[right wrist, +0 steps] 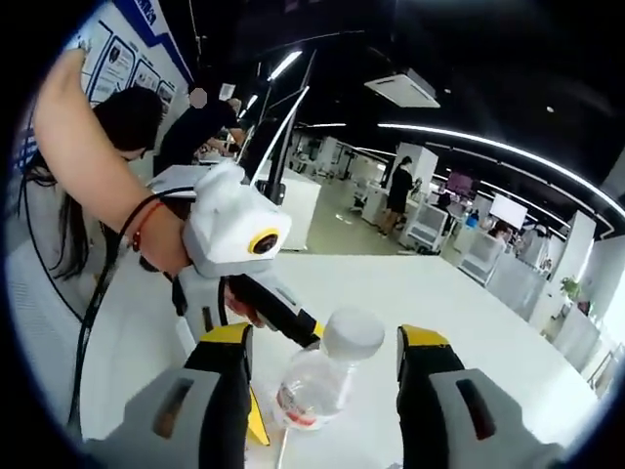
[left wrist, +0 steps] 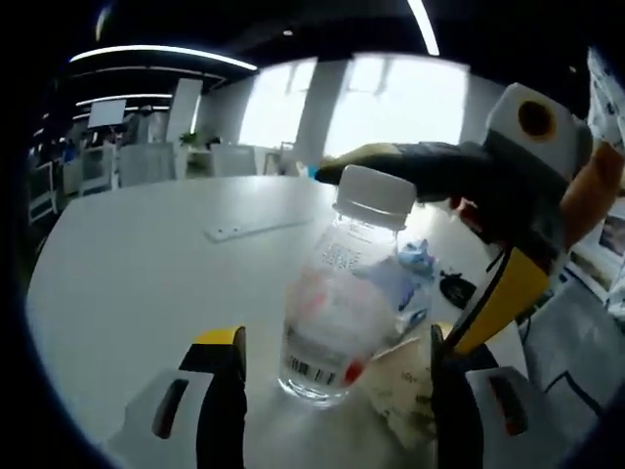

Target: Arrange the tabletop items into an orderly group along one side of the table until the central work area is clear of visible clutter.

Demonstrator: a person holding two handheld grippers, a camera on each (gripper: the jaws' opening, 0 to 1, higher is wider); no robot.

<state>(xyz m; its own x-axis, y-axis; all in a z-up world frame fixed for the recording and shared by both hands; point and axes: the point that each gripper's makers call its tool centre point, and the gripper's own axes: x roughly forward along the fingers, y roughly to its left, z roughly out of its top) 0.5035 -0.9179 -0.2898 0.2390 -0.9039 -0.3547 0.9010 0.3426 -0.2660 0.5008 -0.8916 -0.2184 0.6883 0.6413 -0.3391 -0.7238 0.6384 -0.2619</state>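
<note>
Office strip lights and bright windows ring a wide white table (left wrist: 146, 264) where a person works a gripper in each hand. At the table's near part stands a clear bottle (left wrist: 337, 313) with a white cap, upright, barcode low on its label. In the left gripper view the left gripper (left wrist: 337, 391) has its jaws spread wide to either side of the bottle's base, not touching it. Crumpled paper (left wrist: 405, 386) lies against the bottle near one jaw, with a blue scrap (left wrist: 415, 259) and a small dark object (left wrist: 457, 288) beyond; a flat white strip (left wrist: 256, 229) lies further out. In the right gripper view the right gripper (right wrist: 322, 391) is also wide open, jaws flanking the same bottle (right wrist: 317, 386), holding nothing.

By the look of it the tidying is at an early stage: several items sit loosely scattered, none lined along an edge. The bottle seems next to be taken, with paper, scraps and strip left to gather.
</note>
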